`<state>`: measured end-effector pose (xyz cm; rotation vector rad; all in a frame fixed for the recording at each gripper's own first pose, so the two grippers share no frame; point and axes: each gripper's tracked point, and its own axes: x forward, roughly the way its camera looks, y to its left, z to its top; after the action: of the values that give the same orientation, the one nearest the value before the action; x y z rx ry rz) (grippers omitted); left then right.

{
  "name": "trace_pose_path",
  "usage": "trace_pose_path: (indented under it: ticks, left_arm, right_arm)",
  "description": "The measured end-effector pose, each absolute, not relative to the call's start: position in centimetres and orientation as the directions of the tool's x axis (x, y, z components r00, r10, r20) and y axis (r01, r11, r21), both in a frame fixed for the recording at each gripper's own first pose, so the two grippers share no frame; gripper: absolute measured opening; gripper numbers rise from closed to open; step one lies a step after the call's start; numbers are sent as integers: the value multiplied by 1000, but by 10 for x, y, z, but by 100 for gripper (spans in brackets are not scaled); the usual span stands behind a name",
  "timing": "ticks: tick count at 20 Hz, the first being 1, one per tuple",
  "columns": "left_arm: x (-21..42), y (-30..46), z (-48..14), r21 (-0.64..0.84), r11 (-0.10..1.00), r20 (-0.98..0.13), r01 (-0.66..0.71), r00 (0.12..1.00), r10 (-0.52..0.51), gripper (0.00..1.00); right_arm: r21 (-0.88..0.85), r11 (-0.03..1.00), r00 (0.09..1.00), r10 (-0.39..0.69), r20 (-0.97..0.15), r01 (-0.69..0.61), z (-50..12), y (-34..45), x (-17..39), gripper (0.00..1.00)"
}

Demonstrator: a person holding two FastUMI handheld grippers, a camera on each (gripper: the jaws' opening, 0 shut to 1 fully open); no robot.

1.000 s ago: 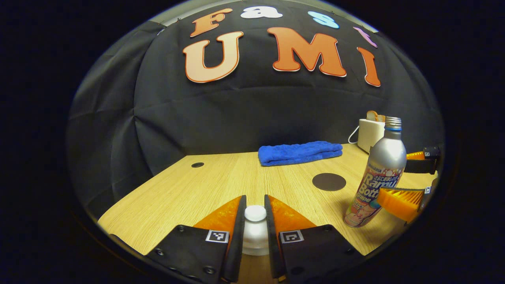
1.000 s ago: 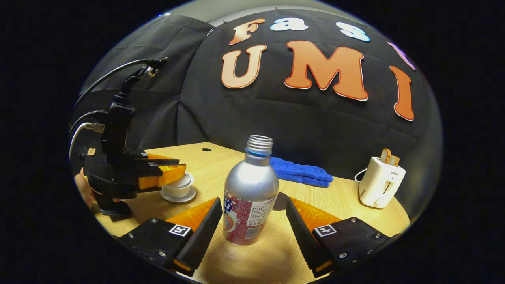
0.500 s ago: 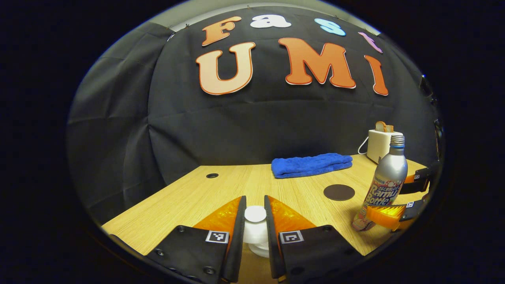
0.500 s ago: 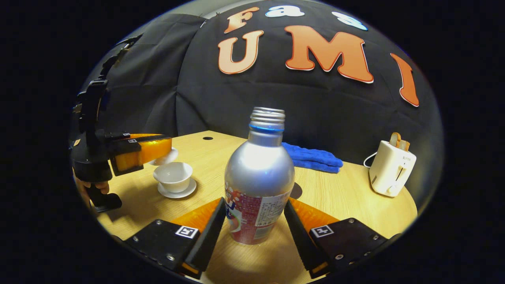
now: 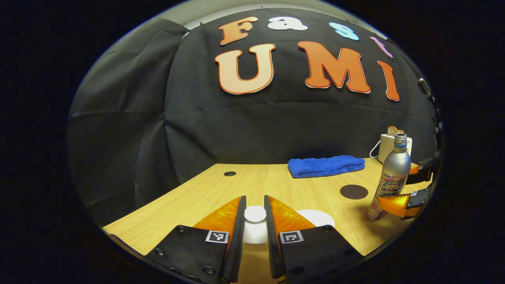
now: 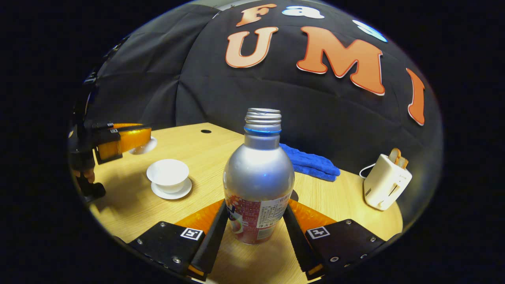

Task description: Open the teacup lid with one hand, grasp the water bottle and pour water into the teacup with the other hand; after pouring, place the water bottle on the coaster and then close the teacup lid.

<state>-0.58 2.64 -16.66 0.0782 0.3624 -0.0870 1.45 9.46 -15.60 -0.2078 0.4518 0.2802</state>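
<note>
Left tongs (image 5: 255, 232), bottom centre of left gripper view: nearly closed, both fingers pinched on the knob of the white teacup lid (image 5: 255, 214), lid held up off the worktop (image 5: 205, 193). Same tongs show far left in right gripper view (image 6: 122, 140), lid (image 6: 144, 146) peeking out behind them, up and to the left of the cup. A bit of hand (image 6: 87, 173) grips the handle below.

Teacup (image 6: 168, 173) sits uncovered on its saucer (image 6: 171, 191), left of centre in right gripper view, lid clear of it. In left gripper view a white disc just right of the tongs' fingers — can't tell if cup or saucer.

Right tongs (image 6: 255, 232), bottom centre of right gripper view: closed partway, fingers hugging both sides of the water bottle (image 6: 258, 177) low on the body. Bottle upright, no cap, base at or near the worktop — can't tell if lifted. In left gripper view bottle (image 5: 390, 177) is far right, the tongs (image 5: 398, 203) clamped at its lower part.

Dark round coaster (image 5: 354, 191) just left of the bottle there, bare. Blue towel (image 5: 325, 165) toward the back, white toaster (image 6: 384, 181) w/ bread at right.
</note>
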Motion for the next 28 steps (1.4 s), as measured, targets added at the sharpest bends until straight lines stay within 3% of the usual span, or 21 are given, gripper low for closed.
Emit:
trace_pose_path:
  ticks: [2,7,15,21,23,28]
  left_arm:
    - [-8,36,-165,77,993,-351,87,935,-55,29]
    - [-12,58,-159,89,994,-342,60,939,-26,33]
    - [-17,94,-153,70,997,-332,11,943,13,33]
    - [-23,107,-155,62,998,-327,-7,945,27,33]
    - [-25,111,-156,54,998,-330,-23,943,40,30]
    - [-28,114,-151,42,999,-319,-29,947,41,33]
  right_arm:
    - [-211,924,864,192,-465,-319,-156,97,25,81]
    - [-402,848,884,151,-442,-346,-142,102,38,81]
    - [-714,619,932,90,-351,-328,-122,108,53,80]
    - [-807,494,942,87,-324,-323,-116,112,53,83]
    - [-838,450,947,61,-316,-308,-119,112,52,80]
    - [-918,288,962,60,-268,-273,-113,112,59,80]
